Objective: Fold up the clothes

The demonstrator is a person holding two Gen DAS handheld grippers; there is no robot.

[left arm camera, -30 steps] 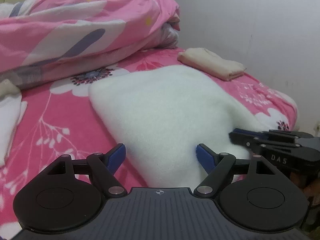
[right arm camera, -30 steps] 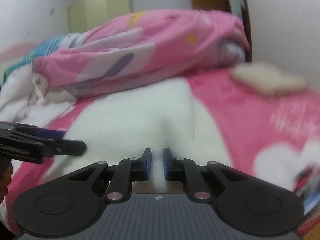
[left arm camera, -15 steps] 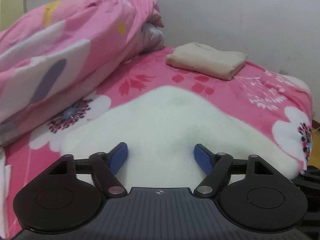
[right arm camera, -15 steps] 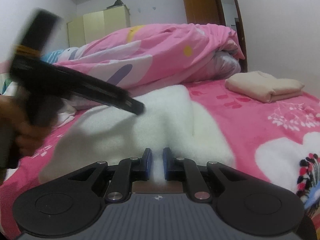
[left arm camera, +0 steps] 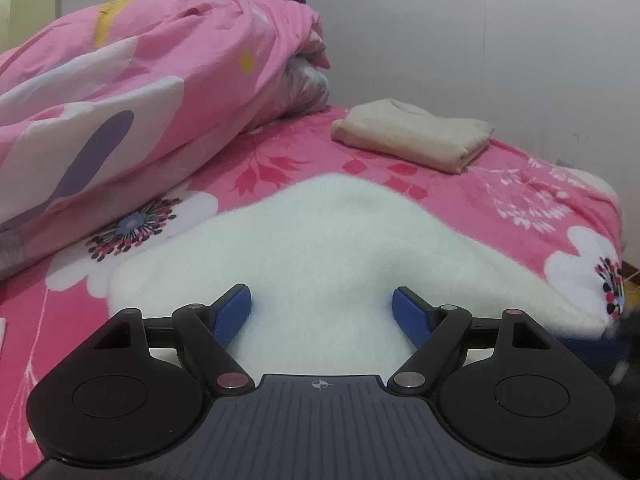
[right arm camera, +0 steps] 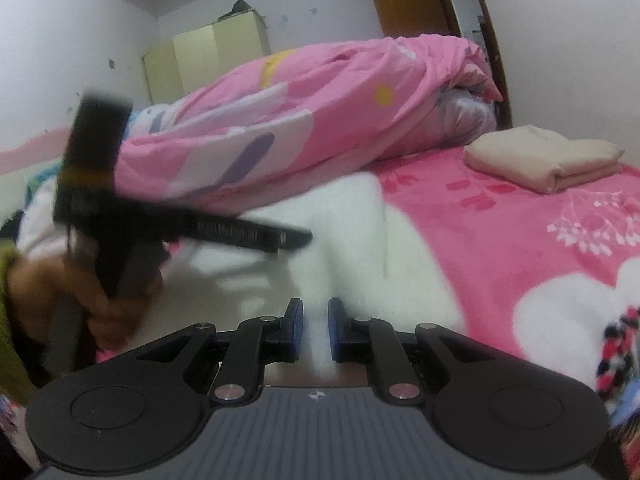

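Left gripper (left arm camera: 322,310) has swung over the white fleece garment (left arm camera: 332,240) near the bed's (left arm camera: 520,200) front edge, jaws released; right gripper (right arm camera: 315,330) opening, fleece between its pads, so this fold looks finished.

Your right tongs (right arm camera: 315,328) are low over the white fluffy garment (right arm camera: 352,240), and their jaws are opening, with a narrow gap between the blue pads (right arm camera: 297,328). The white fabric shows in this gap, but the pads do not seem to press it. On the left your left tongs (right arm camera: 296,238), blurred, reach over the same garment, and your hand (right arm camera: 108,300) holds their handle. The garment lies on the bed (right arm camera: 500,232), which has a pink sheet with flowers. Behind it the pink duvet (right arm camera: 320,120) is piled up. A folded beige garment (right arm camera: 548,156) lies on the right, apart from the white one. A pale wardrobe (right arm camera: 208,60) stands at the back wall.
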